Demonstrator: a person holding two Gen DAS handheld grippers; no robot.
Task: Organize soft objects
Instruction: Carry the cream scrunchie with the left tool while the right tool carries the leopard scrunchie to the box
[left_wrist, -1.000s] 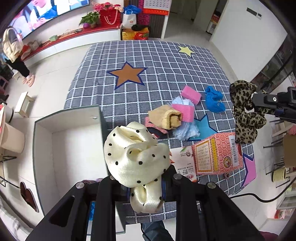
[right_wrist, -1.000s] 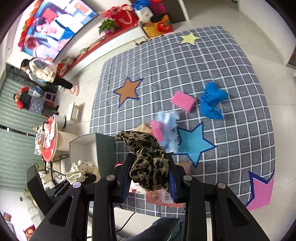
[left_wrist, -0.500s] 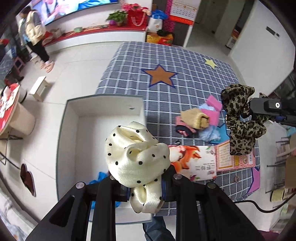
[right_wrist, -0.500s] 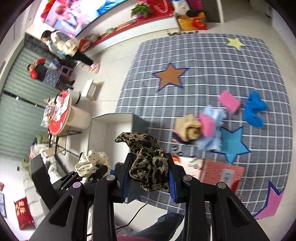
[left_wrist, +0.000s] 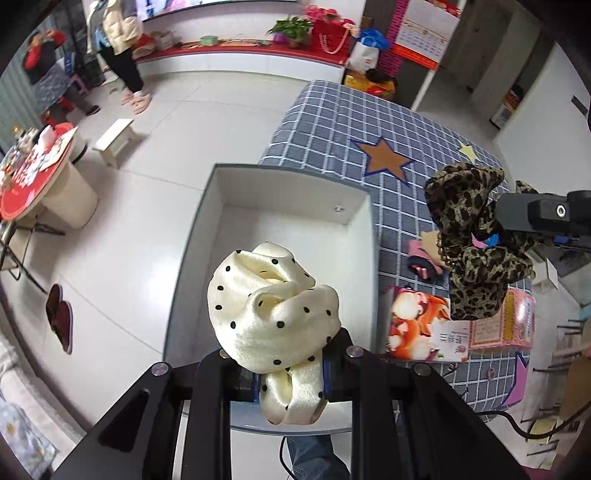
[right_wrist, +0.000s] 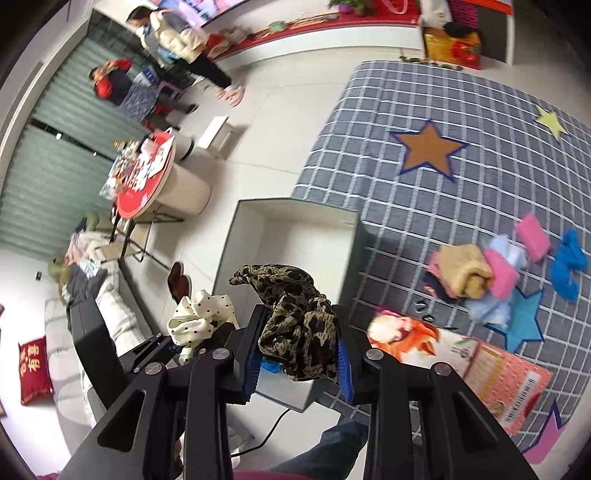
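The left gripper (left_wrist: 290, 363) pinches a glossy cream scrunchie (left_wrist: 271, 314) with black polka dots (bunched in soft folds) above the white open box (left_wrist: 207, 206). The right gripper (right_wrist: 299, 356) clamps a crumpled leopard-print scrunchie (right_wrist: 295, 321) over the box's near edge.

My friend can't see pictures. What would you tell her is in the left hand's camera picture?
The left gripper is shut on a cream scrunchie with black dots, held above an open white box. To the right, the right gripper holds a leopard-print scrunchie over a grey checked mat.
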